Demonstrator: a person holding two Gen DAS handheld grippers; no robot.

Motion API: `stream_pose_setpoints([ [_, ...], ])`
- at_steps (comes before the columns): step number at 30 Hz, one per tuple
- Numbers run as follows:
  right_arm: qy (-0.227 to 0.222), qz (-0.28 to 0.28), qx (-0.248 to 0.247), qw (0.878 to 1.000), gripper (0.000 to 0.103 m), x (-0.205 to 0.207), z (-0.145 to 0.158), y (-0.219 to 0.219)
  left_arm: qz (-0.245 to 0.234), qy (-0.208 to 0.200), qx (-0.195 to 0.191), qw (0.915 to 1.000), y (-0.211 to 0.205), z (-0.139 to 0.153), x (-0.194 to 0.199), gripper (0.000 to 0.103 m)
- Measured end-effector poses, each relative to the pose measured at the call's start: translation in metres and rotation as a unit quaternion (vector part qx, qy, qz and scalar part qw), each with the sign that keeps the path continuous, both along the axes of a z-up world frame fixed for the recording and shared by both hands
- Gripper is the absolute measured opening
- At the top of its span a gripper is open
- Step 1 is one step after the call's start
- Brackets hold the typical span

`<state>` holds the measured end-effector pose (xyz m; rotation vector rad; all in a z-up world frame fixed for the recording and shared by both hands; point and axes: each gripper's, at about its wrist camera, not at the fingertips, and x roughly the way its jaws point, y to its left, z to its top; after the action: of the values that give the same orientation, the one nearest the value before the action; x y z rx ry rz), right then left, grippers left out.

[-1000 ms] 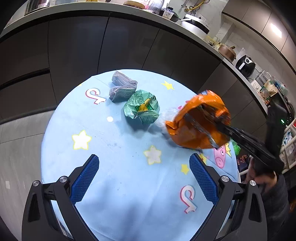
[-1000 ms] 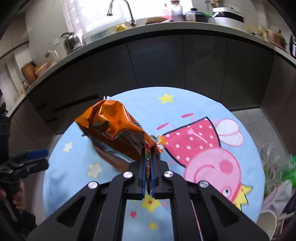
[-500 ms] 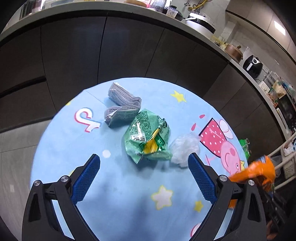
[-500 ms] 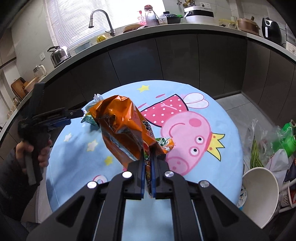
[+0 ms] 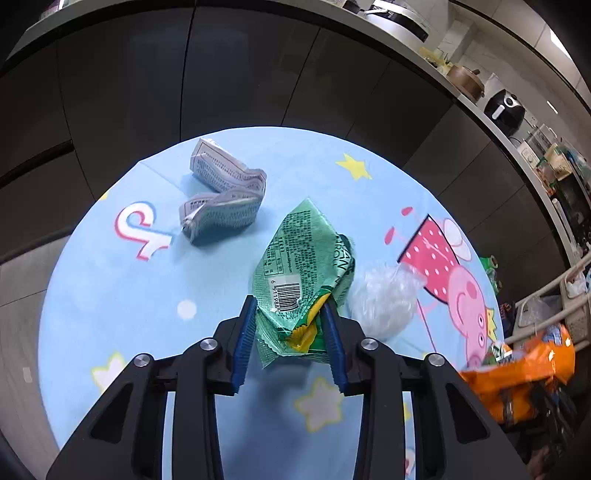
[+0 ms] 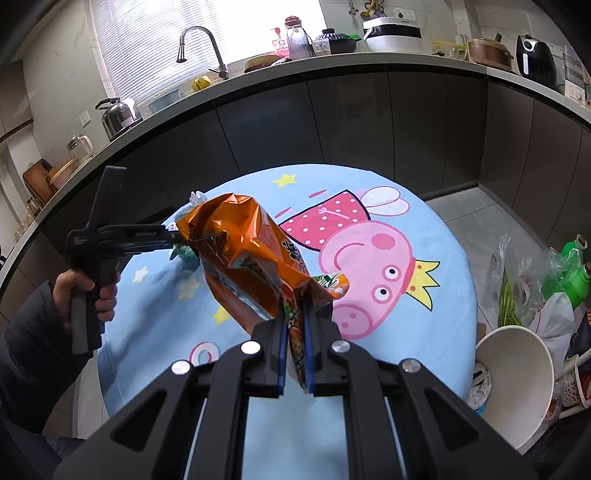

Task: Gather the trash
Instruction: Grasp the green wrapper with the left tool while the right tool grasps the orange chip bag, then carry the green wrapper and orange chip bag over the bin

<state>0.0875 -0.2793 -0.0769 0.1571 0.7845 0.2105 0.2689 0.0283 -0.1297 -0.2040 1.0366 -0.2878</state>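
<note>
Dark cupboards [image 6: 369, 118] stand under a long kitchen counter [image 6: 406, 61] with a tap [image 6: 199, 48], and bright light comes through the window blinds [image 6: 207, 22].

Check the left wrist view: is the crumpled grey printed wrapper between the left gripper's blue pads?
No, the left gripper has its pads around the crumpled green foil wrapper; the crumpled grey printed wrapper lies apart on the table.

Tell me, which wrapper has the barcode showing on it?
The green wrapper, the one pinched between the left gripper's blue pads. The grey wrapper shows only small print, and the orange bag hangs from the right gripper.
</note>
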Motion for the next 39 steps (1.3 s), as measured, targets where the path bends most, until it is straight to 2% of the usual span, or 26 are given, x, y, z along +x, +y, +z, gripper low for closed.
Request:
stream_pose_setpoints([
  [1, -0.001, 0.000, 0.001, 1.000, 0.009, -0.001, 0.001, 0.000, 0.000, 0.000, -0.003, 1.0000, 0.002, 0.002, -0.008, 0.019],
  [3, -0.002, 0.000, 0.003, 1.000, 0.009, -0.003, 0.001, 0.001, -0.002, 0.000, -0.016, 0.9999, 0.008, 0.006, -0.025, 0.014],
  [9, -0.001, 0.003, 0.010, 1.000, 0.006, -0.005, -0.001, 0.005, -0.002, -0.016, -0.021, 0.9997, 0.020, 0.021, -0.078, 0.012],
  [14, -0.007, 0.002, 0.015, 1.000, 0.006, -0.009, 0.002, 0.007, -0.019, -0.035, -0.031, 0.9987, 0.012, 0.040, -0.109, 0.012],
  [21, -0.037, -0.023, 0.016, 0.999, 0.006, -0.025, 0.020, -0.008, -0.071, -0.068, -0.049, 0.9939, -0.029, 0.072, -0.128, 0.012],
  [26, -0.059, -0.061, 0.014, 0.996, 0.006, -0.044, 0.036, -0.034, -0.120, -0.081, -0.061, 0.9876, -0.068, 0.087, -0.134, 0.012],
  [33, -0.075, -0.130, 0.015, 0.989, 0.006, -0.075, 0.042, -0.085, -0.181, -0.082, -0.070, 0.9775, -0.124, 0.091, -0.138, 0.011],
  [39, -0.076, -0.190, 0.013, 0.979, 0.006, -0.103, 0.038, -0.126, -0.245, -0.081, -0.068, 0.9638, -0.186, 0.090, -0.145, 0.011],
])
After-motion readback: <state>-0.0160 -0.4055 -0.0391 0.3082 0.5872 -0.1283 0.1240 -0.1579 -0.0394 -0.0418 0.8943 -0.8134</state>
